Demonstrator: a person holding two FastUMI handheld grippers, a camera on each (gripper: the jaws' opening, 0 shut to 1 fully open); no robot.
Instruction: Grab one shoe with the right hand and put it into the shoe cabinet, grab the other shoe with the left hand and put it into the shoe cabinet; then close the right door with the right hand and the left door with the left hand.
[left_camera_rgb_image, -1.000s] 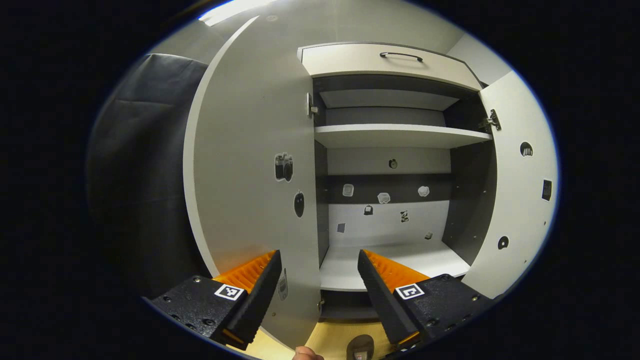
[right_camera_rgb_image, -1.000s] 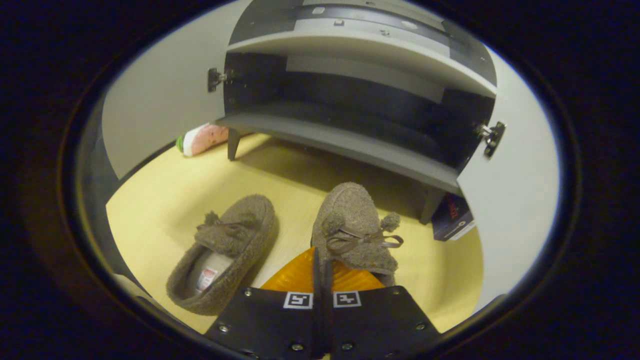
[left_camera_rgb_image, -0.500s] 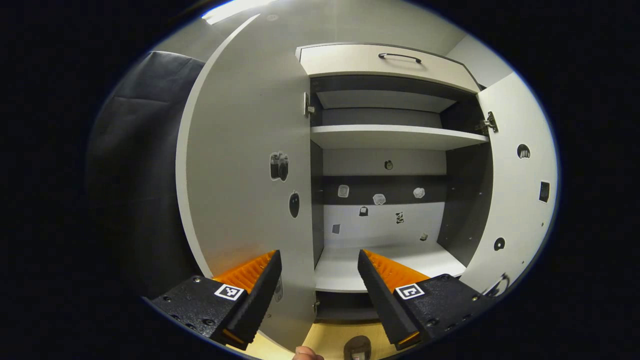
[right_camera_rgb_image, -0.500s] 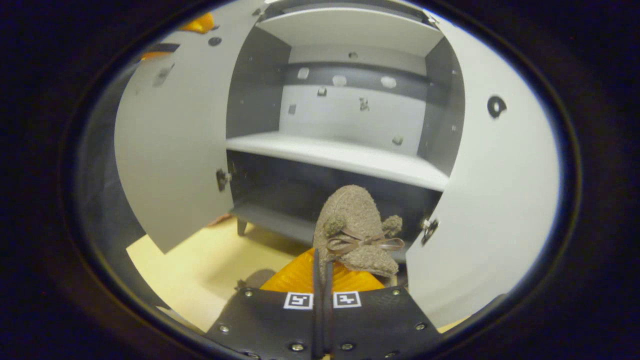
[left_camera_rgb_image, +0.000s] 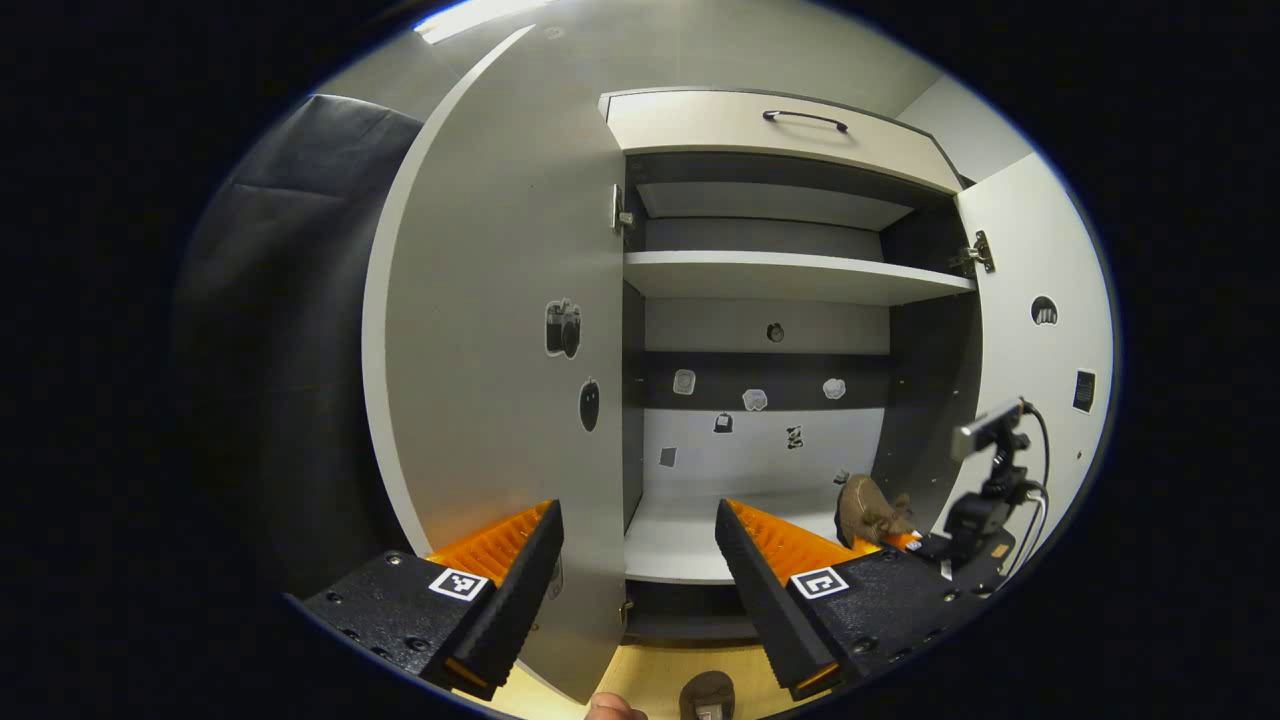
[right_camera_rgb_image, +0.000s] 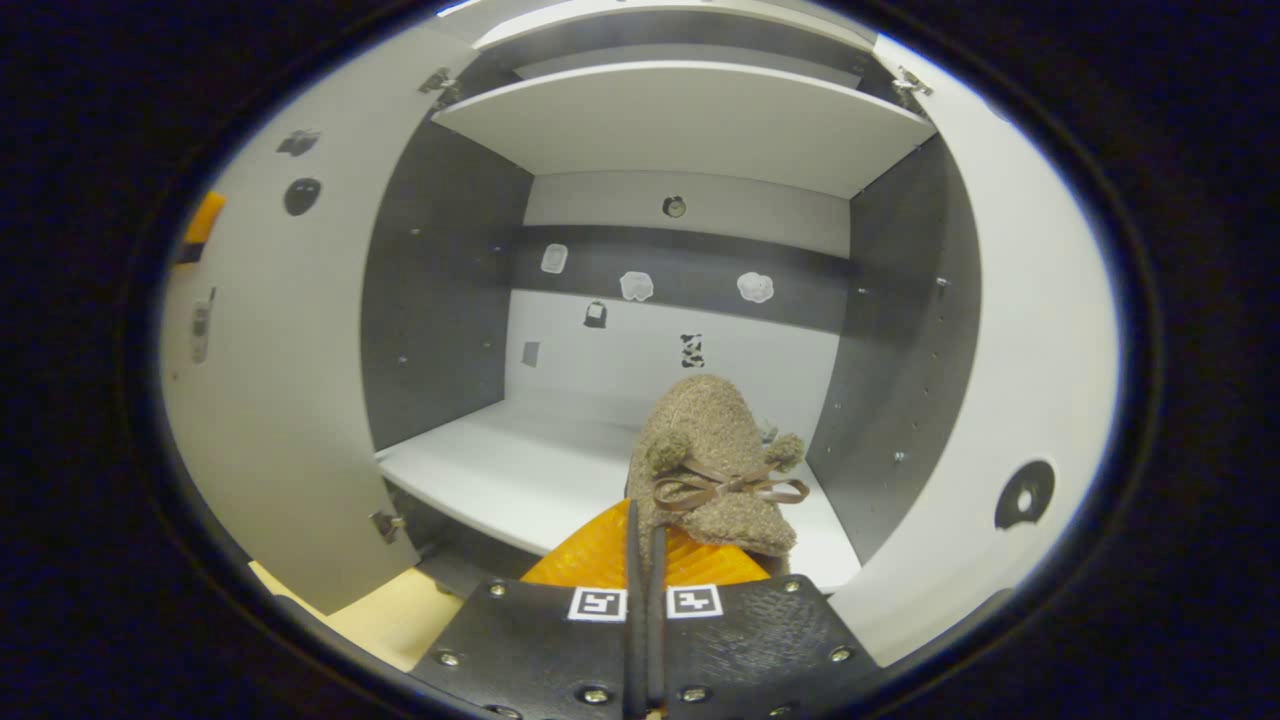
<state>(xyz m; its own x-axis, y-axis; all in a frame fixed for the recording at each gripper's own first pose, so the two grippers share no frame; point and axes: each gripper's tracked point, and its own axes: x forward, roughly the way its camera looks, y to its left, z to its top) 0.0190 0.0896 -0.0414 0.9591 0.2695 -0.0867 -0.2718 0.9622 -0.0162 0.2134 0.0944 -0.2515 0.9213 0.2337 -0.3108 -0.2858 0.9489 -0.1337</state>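
Observation:
My right gripper (right_camera_rgb_image: 645, 545) is shut on the heel rim of a brown fuzzy slipper (right_camera_rgb_image: 715, 460) with a bow. The slipper hangs toe-forward over the front right part of the cabinet's white lower shelf (right_camera_rgb_image: 500, 470). The left gripper view has that slipper (left_camera_rgb_image: 868, 508) and the right gripper (left_camera_rgb_image: 897, 541) inside the cabinet opening, low on the right. My left gripper (left_camera_rgb_image: 640, 560) stands open in front of the left door's (left_camera_rgb_image: 500, 350) edge, holding nothing. The other slipper (left_camera_rgb_image: 706, 694) lies on the floor below.
Both cabinet doors stand wide open, the left door (right_camera_rgb_image: 270, 380) and the right door (right_camera_rgb_image: 1010, 380). An upper shelf (left_camera_rgb_image: 790, 275) and a closed drawer with a handle (left_camera_rgb_image: 805, 117) sit above. Dark cloth (left_camera_rgb_image: 290, 330) hangs to the left. A fingertip (left_camera_rgb_image: 610, 708) shows at the bottom edge.
The right gripper has lifted the slipper off the floor and carried it forward to the lower shelf. The left gripper has barely moved and stays open.

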